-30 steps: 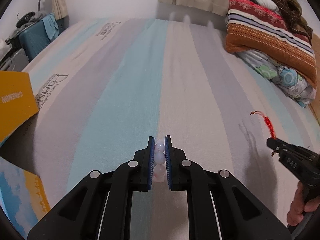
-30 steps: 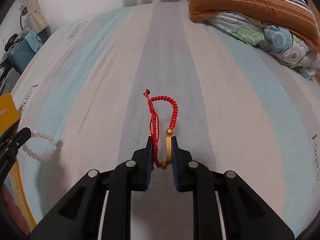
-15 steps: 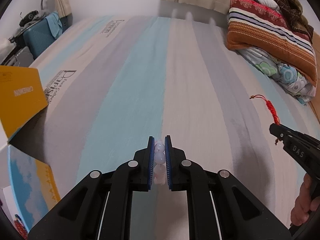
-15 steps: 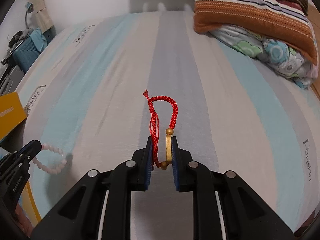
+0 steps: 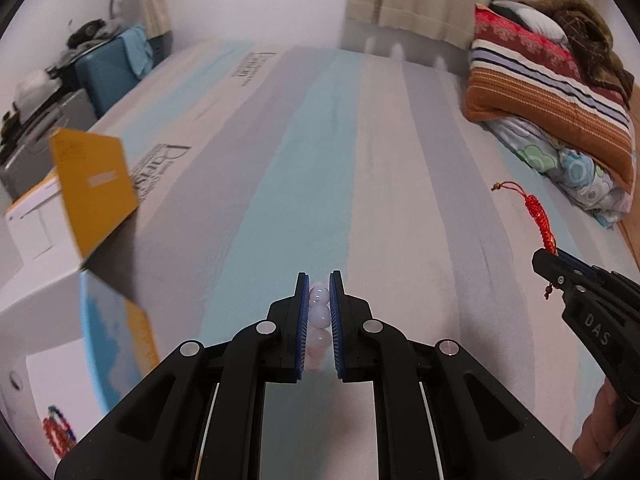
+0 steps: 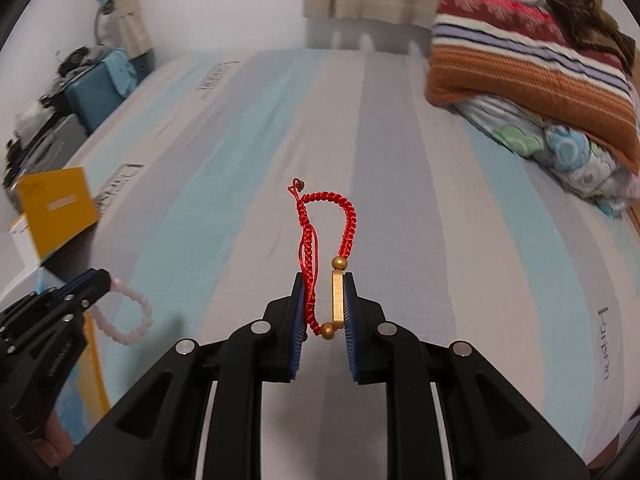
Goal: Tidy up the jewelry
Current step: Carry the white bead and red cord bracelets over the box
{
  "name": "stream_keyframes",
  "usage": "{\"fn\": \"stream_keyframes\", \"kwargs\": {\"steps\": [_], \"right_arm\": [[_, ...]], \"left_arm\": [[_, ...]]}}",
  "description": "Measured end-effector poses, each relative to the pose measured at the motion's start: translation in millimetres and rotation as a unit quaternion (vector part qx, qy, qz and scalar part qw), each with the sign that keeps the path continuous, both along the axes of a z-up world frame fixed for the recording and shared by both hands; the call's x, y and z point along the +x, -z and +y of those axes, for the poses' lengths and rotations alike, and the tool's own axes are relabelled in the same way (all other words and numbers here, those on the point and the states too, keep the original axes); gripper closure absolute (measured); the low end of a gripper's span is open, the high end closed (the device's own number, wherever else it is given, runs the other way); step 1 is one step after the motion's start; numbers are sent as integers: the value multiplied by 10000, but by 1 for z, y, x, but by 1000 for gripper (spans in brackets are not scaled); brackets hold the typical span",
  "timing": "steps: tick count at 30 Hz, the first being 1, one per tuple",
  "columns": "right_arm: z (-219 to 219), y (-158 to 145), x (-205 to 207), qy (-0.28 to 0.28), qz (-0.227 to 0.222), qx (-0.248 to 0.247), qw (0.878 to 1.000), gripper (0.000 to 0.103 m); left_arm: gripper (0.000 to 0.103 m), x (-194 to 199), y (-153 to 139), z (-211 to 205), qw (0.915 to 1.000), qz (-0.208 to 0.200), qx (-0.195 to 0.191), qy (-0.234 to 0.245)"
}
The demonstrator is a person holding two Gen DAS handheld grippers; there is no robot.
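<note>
At far left an open box (image 5: 44,240) with a yellow lid (image 5: 94,184) is seen at the edge of the bed; a multicoloured beaded item (image 5: 59,434) lies inside, low in the left wrist view.

Left gripper (image 5: 319,292): fingers clamped on a pale pink bead bracelet (image 5: 319,314). The beads are round, translucent, milky pink, strung in a closed ring. In the right wrist view the ring (image 6: 128,316) is seen hanging free from the finger tips, above the striped bedsheet (image 5: 320,160).

Right gripper (image 6: 323,292): fingers clamped on a red braided cord bracelet (image 6: 348,224). A flat gold bar (image 6: 337,296) between two gold beads is pinched against the right finger; the braided loop stands up beyond the tips, ending in a small knot. It is held clear of the sheet.

At far right, a striped pillow (image 5: 548,96) is noted on a floral quilt (image 5: 576,172).
</note>
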State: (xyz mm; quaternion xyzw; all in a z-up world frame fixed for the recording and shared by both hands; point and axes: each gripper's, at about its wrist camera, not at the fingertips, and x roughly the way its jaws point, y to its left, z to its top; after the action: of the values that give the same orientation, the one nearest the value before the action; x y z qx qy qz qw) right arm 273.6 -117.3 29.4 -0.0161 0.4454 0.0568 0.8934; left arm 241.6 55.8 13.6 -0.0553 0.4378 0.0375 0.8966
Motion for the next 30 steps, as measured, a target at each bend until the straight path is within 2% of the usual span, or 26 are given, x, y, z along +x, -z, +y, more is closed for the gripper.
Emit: {"fn": "stream_keyframes", "kwargs": {"steps": [2,14,17,30], "right_arm": [[11,-6,-8,-171,21,63,9998,86],[71,-32,-53,-987,-108,181,9949,86],[93,-39,-73,-1324,-245,98,9909,86],[189,-52,-126,-2316,-252,273,9721,87]], "left_arm": [[93,-11,-6,6,10000,-24,-64,-40],[93,-77,-48,46,9986,-161,192,-463],[93,-96,-57,61,9976,-201,218,-618],[93,-163,-78,144,9900,-254,271,-1360]]}}
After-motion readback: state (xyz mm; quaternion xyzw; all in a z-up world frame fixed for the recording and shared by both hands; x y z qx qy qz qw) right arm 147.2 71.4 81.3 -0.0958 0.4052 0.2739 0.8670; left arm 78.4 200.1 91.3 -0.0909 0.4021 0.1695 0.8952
